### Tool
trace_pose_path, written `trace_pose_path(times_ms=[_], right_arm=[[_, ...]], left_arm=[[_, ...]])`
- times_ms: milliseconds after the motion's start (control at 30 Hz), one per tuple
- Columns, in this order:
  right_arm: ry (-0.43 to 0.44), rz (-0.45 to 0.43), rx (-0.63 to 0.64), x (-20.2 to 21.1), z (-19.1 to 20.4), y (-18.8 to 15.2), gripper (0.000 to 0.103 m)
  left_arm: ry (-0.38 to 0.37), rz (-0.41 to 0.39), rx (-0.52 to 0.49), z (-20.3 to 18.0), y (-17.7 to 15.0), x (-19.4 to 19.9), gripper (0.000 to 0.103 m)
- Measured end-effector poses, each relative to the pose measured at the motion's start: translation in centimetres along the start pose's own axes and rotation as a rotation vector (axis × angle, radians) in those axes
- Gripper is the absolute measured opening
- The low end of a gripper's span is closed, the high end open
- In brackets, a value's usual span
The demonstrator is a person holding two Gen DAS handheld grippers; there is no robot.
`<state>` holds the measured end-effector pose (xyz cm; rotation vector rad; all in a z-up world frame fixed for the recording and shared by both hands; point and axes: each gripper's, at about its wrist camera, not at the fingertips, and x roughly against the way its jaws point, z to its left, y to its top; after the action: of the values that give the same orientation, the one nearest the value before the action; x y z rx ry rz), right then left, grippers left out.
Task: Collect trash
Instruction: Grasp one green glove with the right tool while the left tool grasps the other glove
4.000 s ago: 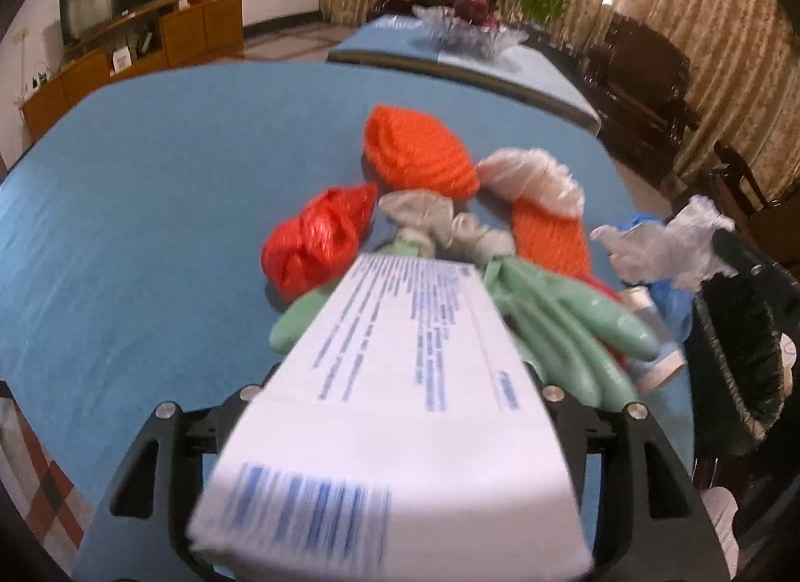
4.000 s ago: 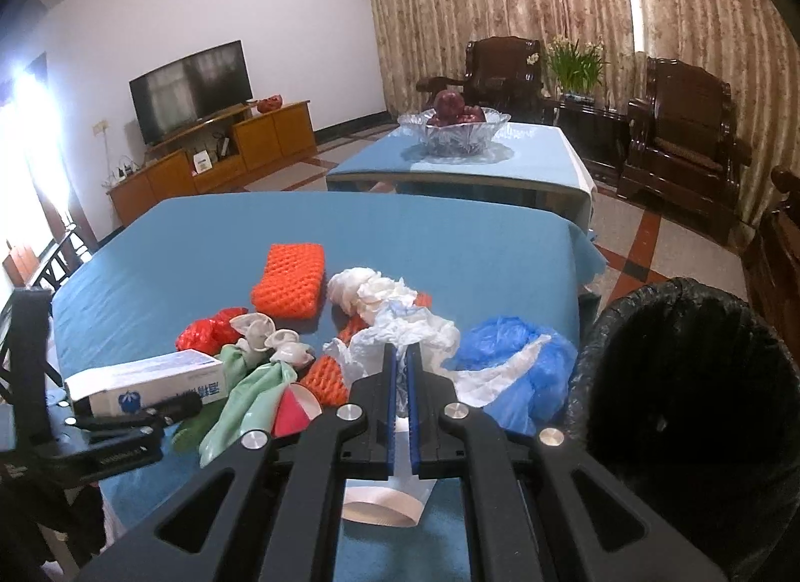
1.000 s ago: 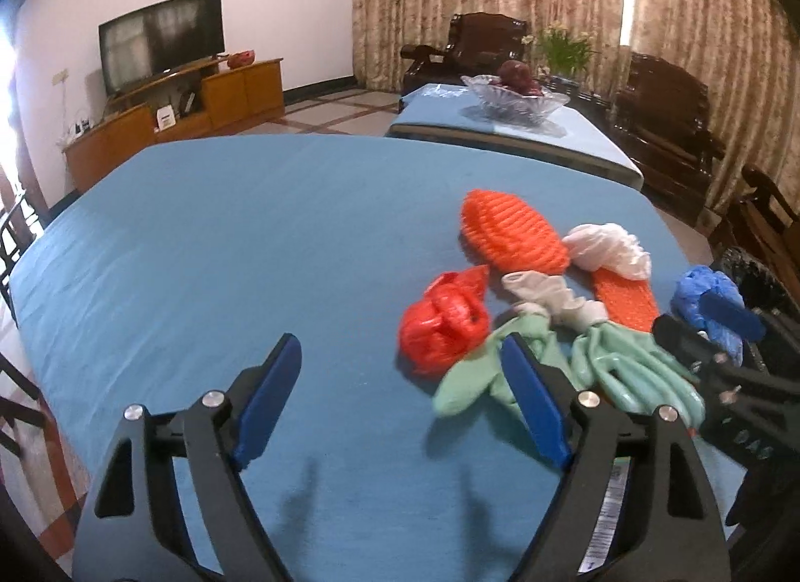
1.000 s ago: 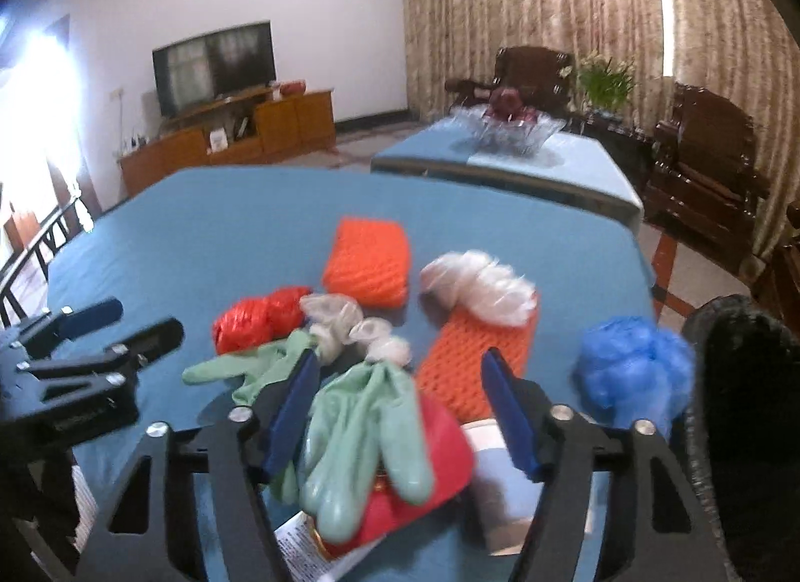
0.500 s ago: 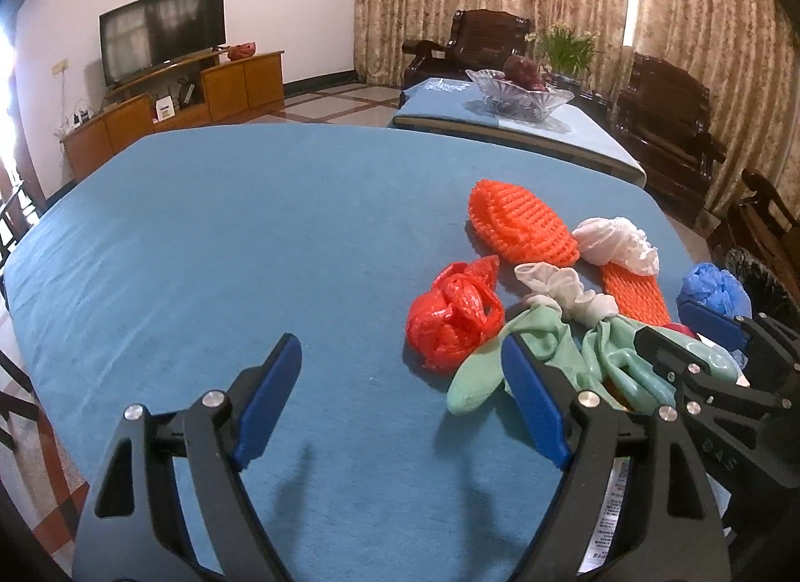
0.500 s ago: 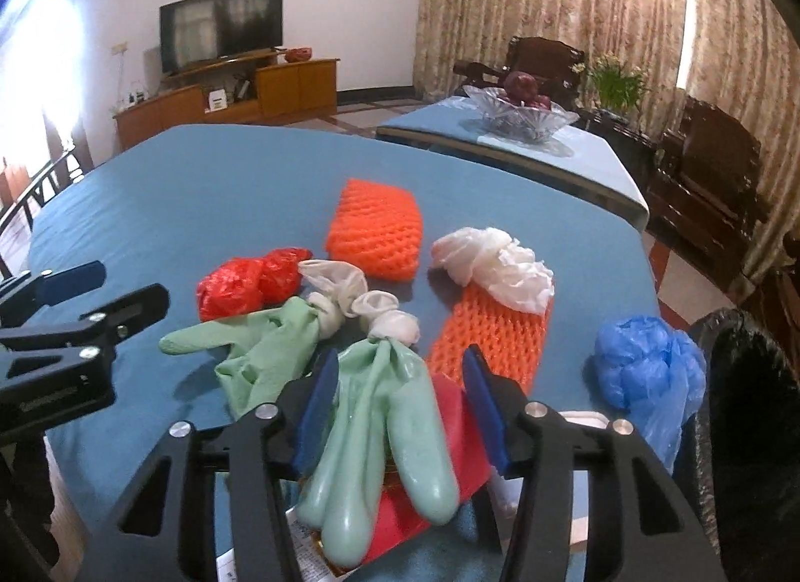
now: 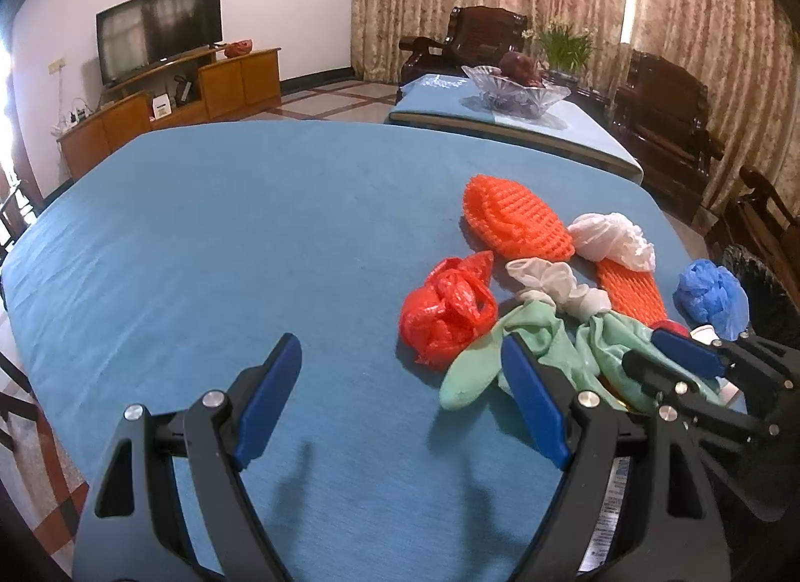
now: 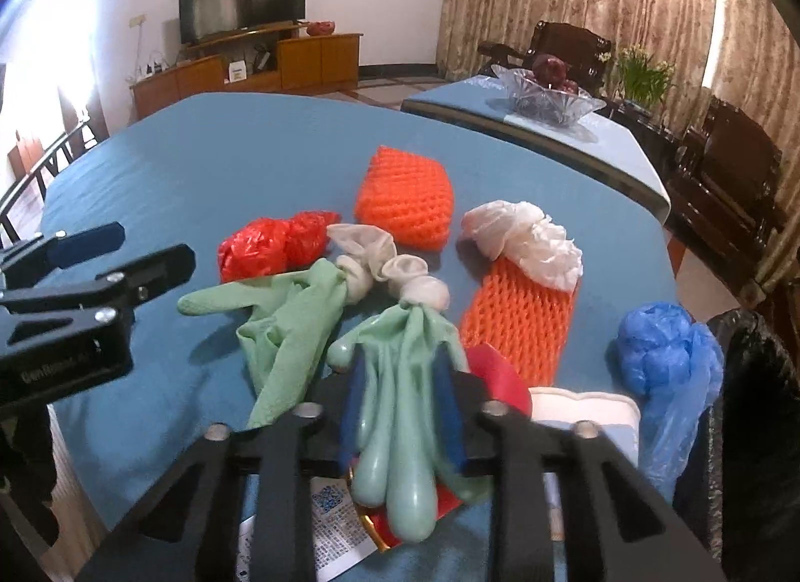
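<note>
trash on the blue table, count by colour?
Green rubber gloves: 2, one between the right gripper's pads, one loose beside it
Orange foam nets: 2
Red plastic bag: 1
White plastic bag: 1
Blue plastic bag: 1
Red packet under the gripped glove: 1
White cup, partly hidden: 1
Total: 9

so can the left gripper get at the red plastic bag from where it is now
Probably yes. The left gripper is open and empty, and the crumpled red plastic bag lies just ahead and to its right on bare tablecloth. Only a green glove touches the bag's near side; the right gripper is busy further right.
</note>
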<state>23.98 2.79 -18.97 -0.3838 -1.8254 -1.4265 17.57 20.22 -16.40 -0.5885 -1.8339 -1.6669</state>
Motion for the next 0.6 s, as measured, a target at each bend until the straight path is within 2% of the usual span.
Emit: trace_pose_path(times_ms=[67, 133, 333, 433, 600], right_arm=[[0.015, -0.005, -0.023, 0.1, -0.5, 0.1, 0.009], [0.036, -0.011, -0.054, 0.3, -1.3, 0.2, 0.008], [0.020, -0.057, -0.112, 1.1, -3.5, 0.7, 0.006], [0.025, -0.061, -0.136, 0.9, -4.6, 0.8, 0.007], [0.037, -0.064, -0.132, 0.8, -4.8, 0.6, 0.006]], left_arm=[[-0.012, 0.004, -0.004, -0.5, 0.0, -0.2, 0.080], [-0.026, 0.008, -0.014, -1.3, 0.0, -0.5, 0.080], [-0.071, 0.029, -0.035, -3.4, -0.4, -1.7, 0.079], [-0.100, 0.068, -0.048, -4.7, -0.8, -3.0, 0.069], [-0.126, 0.098, -0.042, -5.8, -1.1, -4.0, 0.066]])
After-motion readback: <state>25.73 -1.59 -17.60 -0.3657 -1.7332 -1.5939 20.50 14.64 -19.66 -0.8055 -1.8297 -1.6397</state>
